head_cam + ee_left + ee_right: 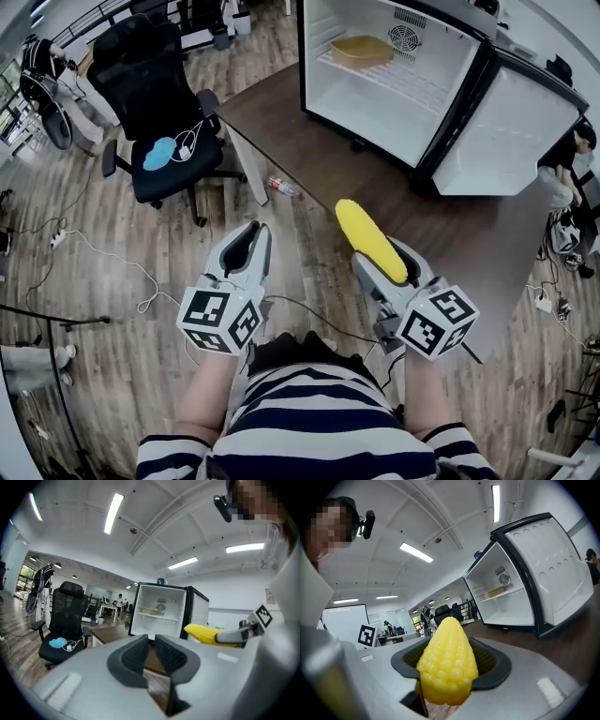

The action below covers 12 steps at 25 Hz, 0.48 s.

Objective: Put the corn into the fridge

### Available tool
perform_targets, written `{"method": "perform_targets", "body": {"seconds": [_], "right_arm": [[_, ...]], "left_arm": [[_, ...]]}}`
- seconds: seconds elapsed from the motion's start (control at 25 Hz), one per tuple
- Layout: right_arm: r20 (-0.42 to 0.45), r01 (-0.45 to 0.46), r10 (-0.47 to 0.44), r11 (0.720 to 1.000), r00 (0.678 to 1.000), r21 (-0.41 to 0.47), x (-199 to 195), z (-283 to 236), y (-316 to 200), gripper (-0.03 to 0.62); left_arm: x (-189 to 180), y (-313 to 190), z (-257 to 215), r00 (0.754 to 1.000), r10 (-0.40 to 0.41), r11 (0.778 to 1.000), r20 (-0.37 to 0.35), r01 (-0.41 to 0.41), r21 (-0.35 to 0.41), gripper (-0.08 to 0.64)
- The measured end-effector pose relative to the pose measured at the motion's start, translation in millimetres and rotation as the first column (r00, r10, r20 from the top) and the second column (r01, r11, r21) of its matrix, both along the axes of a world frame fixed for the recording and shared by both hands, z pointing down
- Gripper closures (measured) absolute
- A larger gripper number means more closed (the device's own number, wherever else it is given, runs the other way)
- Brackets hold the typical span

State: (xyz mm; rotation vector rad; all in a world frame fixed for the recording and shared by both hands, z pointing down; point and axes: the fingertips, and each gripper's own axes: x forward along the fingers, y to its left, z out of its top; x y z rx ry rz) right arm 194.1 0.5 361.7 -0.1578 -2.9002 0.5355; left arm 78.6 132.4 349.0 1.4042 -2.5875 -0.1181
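**Corn in hand, fridge open, placing still to do**

The right gripper [450, 667] has its jaws closed on the corn [446, 660]. The dark ribbed pads press both sides of the cob's thicker end, and the tapered tip sticks out forward past them. In the head view the cob lies along the jaws and slants away to the far left, held in the air over the near part of the dark brown table [309, 141].

The left gripper [151, 654] has nothing in it. Its two pads stand almost together with only a thin slit between them. It hangs to the left of the corn, over the wood floor.

The small fridge [375, 108] stands on the far part of the table, well apart from the cob. Its door [511, 131] is swung wide to the right, so the opening is clear. Inside, a yellow tray [362, 50] sits on the wire shelf at the far left, and the white bottom compartment below looks bare.

I judge the pickup done and the door already dealt with. What remains is the carry across the table, setting the cob down on the shelf or the fridge floor, and letting go. Nothing in the pictures shows whether the door is meant to be closed afterwards.
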Motion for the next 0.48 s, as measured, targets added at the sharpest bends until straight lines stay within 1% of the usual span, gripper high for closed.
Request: {"method": "perform_targets", "body": {"seconds": [0.24, 0.48], "right_arm": [[0.001, 0.034, -0.034, 0.999, 0.999, -0.017, -6.6, 6.9, -2.5, 0.337], [-0.004, 0.062, -0.062, 0.998, 0.998, -0.006, -26.0, 7.3, 4.1, 0.337]], "left_arm": [[2.4, 13.3, 1.9, 0.999, -0.052, 0.998, 0.01, 0.052, -0.026, 0.56], [-13.4, 24.1, 2.9, 0.997, -0.08, 0.996, 0.01, 0.081, -0.027, 0.56]]}}
